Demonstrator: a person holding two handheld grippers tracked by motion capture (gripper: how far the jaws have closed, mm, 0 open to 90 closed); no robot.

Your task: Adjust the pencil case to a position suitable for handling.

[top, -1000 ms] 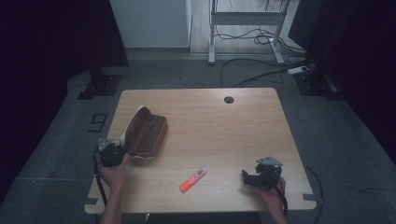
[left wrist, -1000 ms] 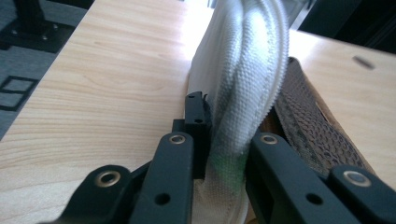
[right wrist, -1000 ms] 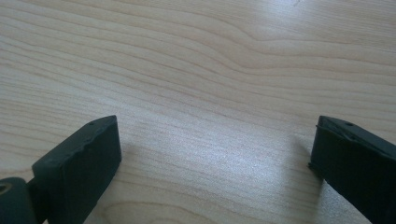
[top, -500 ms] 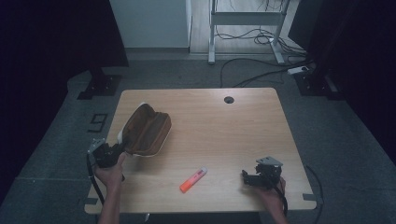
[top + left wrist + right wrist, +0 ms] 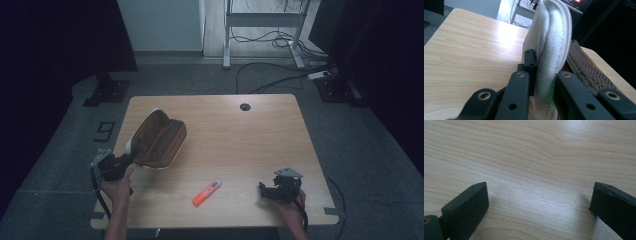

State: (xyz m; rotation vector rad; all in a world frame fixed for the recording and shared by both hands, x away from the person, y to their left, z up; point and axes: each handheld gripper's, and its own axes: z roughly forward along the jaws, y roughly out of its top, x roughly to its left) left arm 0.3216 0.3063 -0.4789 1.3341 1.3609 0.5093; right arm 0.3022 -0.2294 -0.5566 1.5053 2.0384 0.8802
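A brown pencil case [image 5: 157,141] with a white lining sits on the wooden worktop [image 5: 240,145] toward its left edge, roughly midway between the far and near edges, tipped up so that its open mouth faces the near left corner. The left gripper [image 5: 125,162], held in a hand [image 5: 119,185] that comes over the near left part of the worktop, is clenched on the case's near end: in the left gripper view its two black jaws squeeze a fold of the white woven lining [image 5: 549,57] between them, and the brown textured outer skin [image 5: 586,70] of the case lies just to the right of that fold. The case looks raised on the gripper's side, though whether its far end rests on the wood cannot be told. An orange highlighter [image 5: 207,192] lies flat near the near edge, about halfway along it, at a slant, well apart from the case and from both grippers. The right gripper [image 5: 265,191] rests near the near right corner in the other hand [image 5: 292,210], pointing toward the highlighter; in the right gripper view its jaws stand wide apart, released, with bare wood [image 5: 536,177] between them and nothing in their grasp. A round cable hole [image 5: 245,106] sits close to the far edge of the worktop.
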